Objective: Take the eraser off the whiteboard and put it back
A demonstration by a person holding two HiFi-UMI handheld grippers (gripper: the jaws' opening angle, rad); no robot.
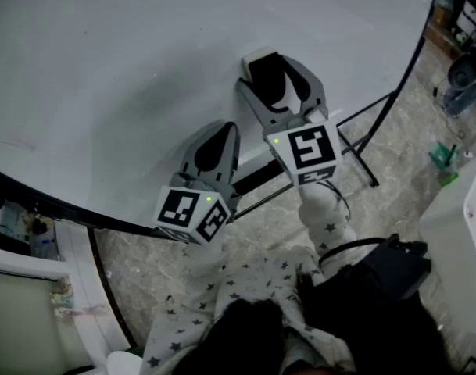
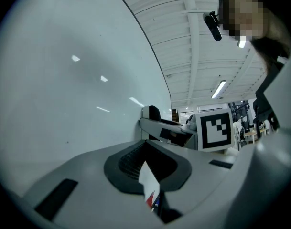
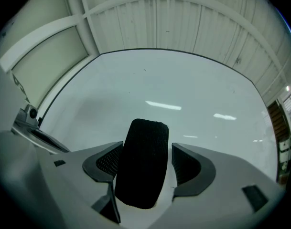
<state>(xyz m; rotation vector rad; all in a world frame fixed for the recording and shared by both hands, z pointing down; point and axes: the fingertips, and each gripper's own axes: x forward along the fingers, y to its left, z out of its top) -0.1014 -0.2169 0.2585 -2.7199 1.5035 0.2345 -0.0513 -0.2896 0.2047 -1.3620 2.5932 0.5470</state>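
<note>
The eraser point(image 1: 267, 75) has a black felt face and a white body, and its far end rests against the whiteboard point(image 1: 105, 69). My right gripper point(image 1: 270, 73) stands around it. In the right gripper view the eraser point(image 3: 143, 163) fills the space between the jaws of the right gripper point(image 3: 145, 156): the left pad lies at its edge, while a gap shows at the right pad. My left gripper point(image 1: 224, 131) hovers lower left, close to the board, its fingers drawn together on nothing. From the left gripper point(image 2: 147, 168) view the eraser point(image 2: 151, 113) shows against the board point(image 2: 64, 89).
The board's black stand legs point(image 1: 363, 147) spread over the marble floor at right. A green object point(image 1: 443, 158) lies on the floor further right. A star-patterned sleeve point(image 1: 323, 217) and a black bag point(image 1: 394, 268) are below the grippers. Shelving point(image 1: 19, 225) stands at the lower left.
</note>
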